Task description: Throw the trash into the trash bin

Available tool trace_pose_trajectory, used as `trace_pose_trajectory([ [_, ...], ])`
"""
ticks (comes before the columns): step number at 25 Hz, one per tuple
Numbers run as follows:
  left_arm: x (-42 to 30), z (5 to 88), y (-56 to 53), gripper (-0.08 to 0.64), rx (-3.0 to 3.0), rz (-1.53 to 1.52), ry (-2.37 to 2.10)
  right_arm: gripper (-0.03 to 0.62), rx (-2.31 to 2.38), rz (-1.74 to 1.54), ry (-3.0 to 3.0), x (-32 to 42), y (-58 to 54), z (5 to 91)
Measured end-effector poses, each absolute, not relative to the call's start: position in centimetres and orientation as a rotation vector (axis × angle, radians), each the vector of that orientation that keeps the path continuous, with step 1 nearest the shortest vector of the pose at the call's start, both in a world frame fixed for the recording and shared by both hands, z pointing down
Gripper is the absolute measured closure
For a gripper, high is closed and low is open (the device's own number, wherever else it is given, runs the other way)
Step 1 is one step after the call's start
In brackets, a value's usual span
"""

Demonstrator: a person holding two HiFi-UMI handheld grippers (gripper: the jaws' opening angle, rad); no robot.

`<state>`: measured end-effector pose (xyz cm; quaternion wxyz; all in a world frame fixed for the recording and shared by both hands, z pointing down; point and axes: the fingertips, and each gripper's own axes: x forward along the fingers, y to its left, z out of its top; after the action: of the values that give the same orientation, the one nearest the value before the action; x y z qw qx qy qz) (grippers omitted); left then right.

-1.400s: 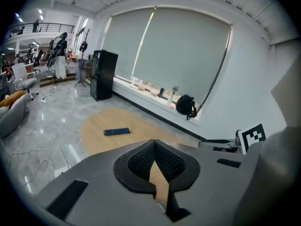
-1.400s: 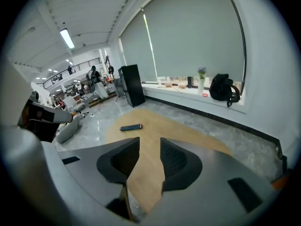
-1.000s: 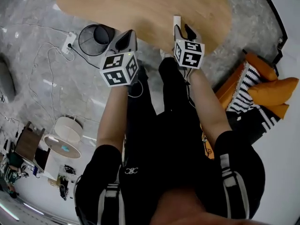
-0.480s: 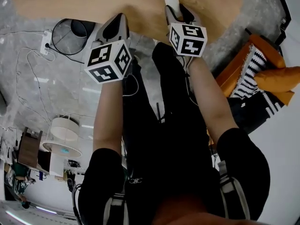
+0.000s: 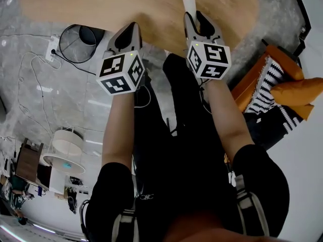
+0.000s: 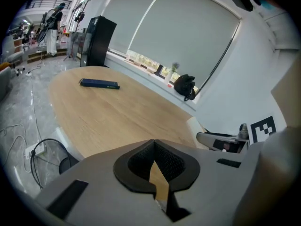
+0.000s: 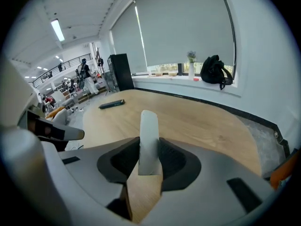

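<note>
Pinching the white paper strip (image 7: 149, 131) upright above the table (image 7: 207, 121), the right gripper (image 7: 148, 157) has just been closing on it, ready to carry it (left gripper (image 6: 155, 169) idle, jaws together, empty) to the trash bin (image 5: 78, 43) on the floor.

You have an oval wooden table (image 5: 126, 9) with a dark flat bar (image 6: 99, 83) lying on it, and a grey marbled floor (image 5: 65, 95) carrying the black bin (image 5: 79, 43) and a power strip (image 5: 51, 53).

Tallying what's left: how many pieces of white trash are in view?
1. The white strip stands between the right gripper's jaws, which have just closed on it, above the oval wooden table. More may be hidden.
</note>
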<state>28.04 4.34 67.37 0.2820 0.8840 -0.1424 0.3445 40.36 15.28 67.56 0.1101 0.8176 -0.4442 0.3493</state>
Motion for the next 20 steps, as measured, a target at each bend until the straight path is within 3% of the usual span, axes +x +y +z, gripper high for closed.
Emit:
trace_pose_trajectory([
  [10, 26.6, 64.3, 1.8, 0.548, 2.358, 0.825, -0.54, 0.477, 2.316, 0.942, -1.522, 38.9, 11.0, 62.6],
  [20, 13.9, 63.7, -5.3, 0.548, 2.238, 0.742, -0.842, 0.492, 2.079, 0.893, -1.776, 28.2, 1.6, 61.9],
])
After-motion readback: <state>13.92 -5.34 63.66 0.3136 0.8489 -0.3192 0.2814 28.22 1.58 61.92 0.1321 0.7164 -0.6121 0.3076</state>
